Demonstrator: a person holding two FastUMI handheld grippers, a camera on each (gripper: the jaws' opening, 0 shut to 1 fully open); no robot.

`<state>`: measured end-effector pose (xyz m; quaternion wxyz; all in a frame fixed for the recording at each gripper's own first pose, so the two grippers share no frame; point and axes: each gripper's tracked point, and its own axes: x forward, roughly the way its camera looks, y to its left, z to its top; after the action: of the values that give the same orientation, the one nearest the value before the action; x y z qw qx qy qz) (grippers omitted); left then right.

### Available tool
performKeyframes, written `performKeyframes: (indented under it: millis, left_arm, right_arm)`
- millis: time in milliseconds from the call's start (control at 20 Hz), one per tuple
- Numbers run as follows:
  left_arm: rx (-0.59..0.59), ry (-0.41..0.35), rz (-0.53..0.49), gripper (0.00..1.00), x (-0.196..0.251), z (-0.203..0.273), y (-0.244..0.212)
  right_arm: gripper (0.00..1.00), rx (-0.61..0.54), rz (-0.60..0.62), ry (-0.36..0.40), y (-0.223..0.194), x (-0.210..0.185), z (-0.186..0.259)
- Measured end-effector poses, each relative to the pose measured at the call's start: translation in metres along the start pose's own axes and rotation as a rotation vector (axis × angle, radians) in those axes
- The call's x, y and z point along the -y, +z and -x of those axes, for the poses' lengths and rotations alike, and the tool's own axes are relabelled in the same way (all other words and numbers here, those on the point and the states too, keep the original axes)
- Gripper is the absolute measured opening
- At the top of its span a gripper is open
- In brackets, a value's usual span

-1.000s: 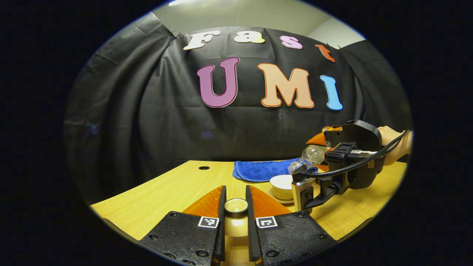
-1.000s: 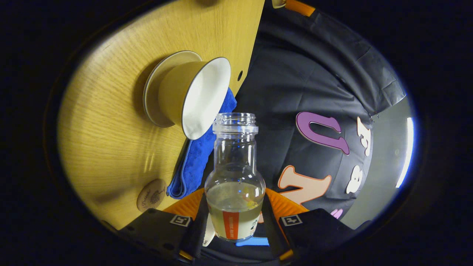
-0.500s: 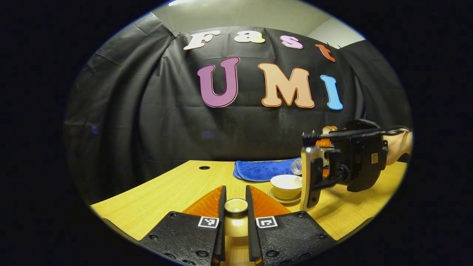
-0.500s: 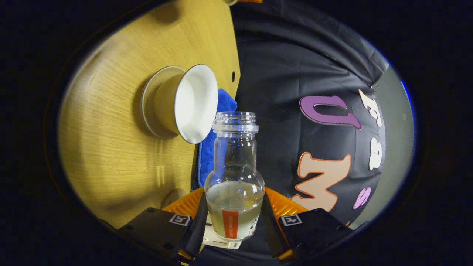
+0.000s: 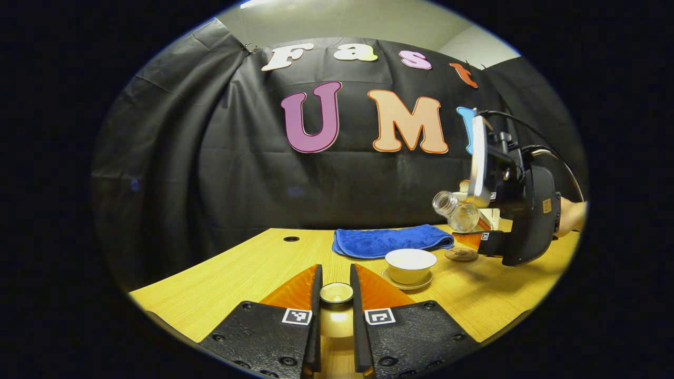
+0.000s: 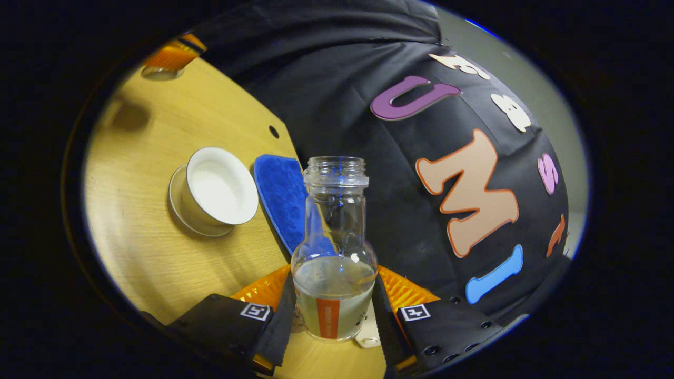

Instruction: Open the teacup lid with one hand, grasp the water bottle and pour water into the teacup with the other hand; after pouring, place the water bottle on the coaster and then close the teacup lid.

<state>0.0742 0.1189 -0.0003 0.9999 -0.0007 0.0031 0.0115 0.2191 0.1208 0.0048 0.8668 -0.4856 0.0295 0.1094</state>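
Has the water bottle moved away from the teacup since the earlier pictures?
Yes. In the left gripper view the water bottle has risen and shifted right, now clear of the teacup and above the coaster.

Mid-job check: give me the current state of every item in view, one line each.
Teacup: uncovered, upright on its saucer.
Teacup lid: off the cup, clamped in the left gripper.
Water bottle: uncapped, part full, clamped in the right gripper, raised off the table.
Coaster: bare.
Blue cloth: folded on the table.
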Motion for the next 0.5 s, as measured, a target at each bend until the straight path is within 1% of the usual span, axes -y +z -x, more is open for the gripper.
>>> performKeyframes:
  millis: [150, 200, 300, 400, 450, 500]
  left_arm:
    - [0.0, 0.002, 0.0, 0.22, 0.0, 0.0, 0.0]
    - [0.001, 0.003, 0.0, 0.22, 0.0, -0.001, 0.0]
    - [0.001, 0.003, 0.0, 0.22, 0.0, 0.0, 0.0]
    - [0.0, 0.004, 0.0, 0.22, -0.001, -0.001, -0.001]
    - [0.001, 0.006, 0.0, 0.22, -0.001, -0.001, 0.0]
    - [0.001, 0.008, 0.0, 0.22, -0.001, 0.0, -0.001]
  right_arm:
    - [0.72, 0.0, -0.218, 0.006, -0.014, 0.009, 0.008]
    - [0.74, 0.004, -0.281, 0.006, -0.019, 0.014, 0.009]
    - [0.72, 0.003, -0.385, 0.004, -0.03, 0.022, 0.01]
    - [0.74, 0.02, -0.478, 0.006, -0.039, 0.029, 0.013]
    - [0.72, 0.027, -0.531, 0.002, -0.044, 0.033, 0.014]
    - [0.72, 0.038, -0.594, 0.001, -0.046, 0.037, 0.012]
